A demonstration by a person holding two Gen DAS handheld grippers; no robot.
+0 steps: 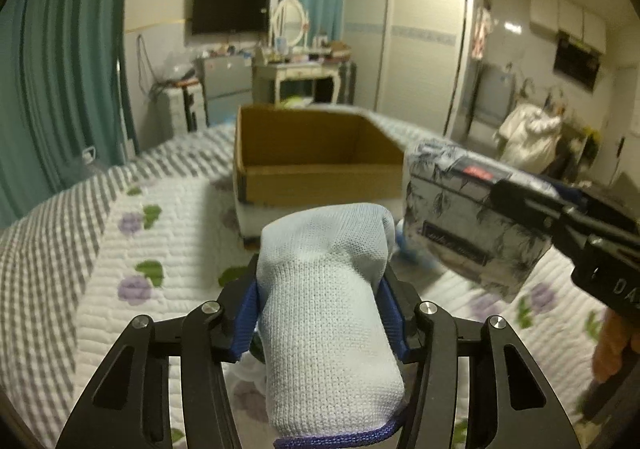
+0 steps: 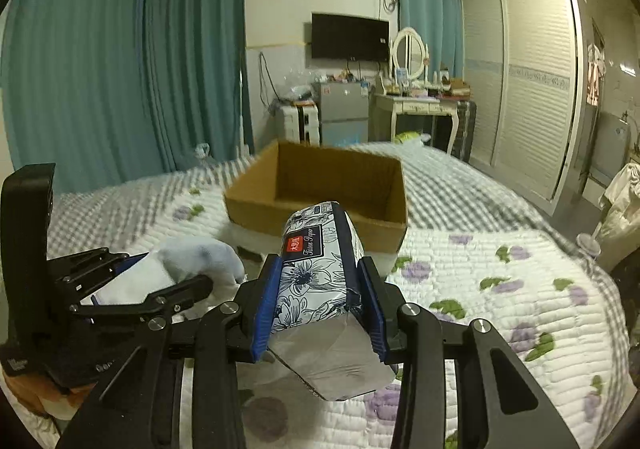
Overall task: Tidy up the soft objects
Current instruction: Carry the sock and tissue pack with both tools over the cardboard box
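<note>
My left gripper (image 1: 320,289) is shut on a rolled light blue sock (image 1: 324,309) and holds it above the bed; it also shows in the right wrist view (image 2: 176,285) with the sock (image 2: 200,255). My right gripper (image 2: 318,289) is shut on a flower-printed tissue pack (image 2: 320,273), held above the bed; the pack also shows in the left wrist view (image 1: 468,217). An open cardboard box (image 1: 316,157) stands on the bed just ahead of both grippers, and appears empty in the right wrist view (image 2: 320,189).
The bed carries a white quilt with purple flowers (image 2: 480,281) and a grey checked blanket (image 1: 52,233). Teal curtains (image 2: 120,69) hang at the left. A dresser (image 2: 416,105), a small fridge (image 2: 344,113) and a wardrobe (image 2: 532,89) stand beyond the bed.
</note>
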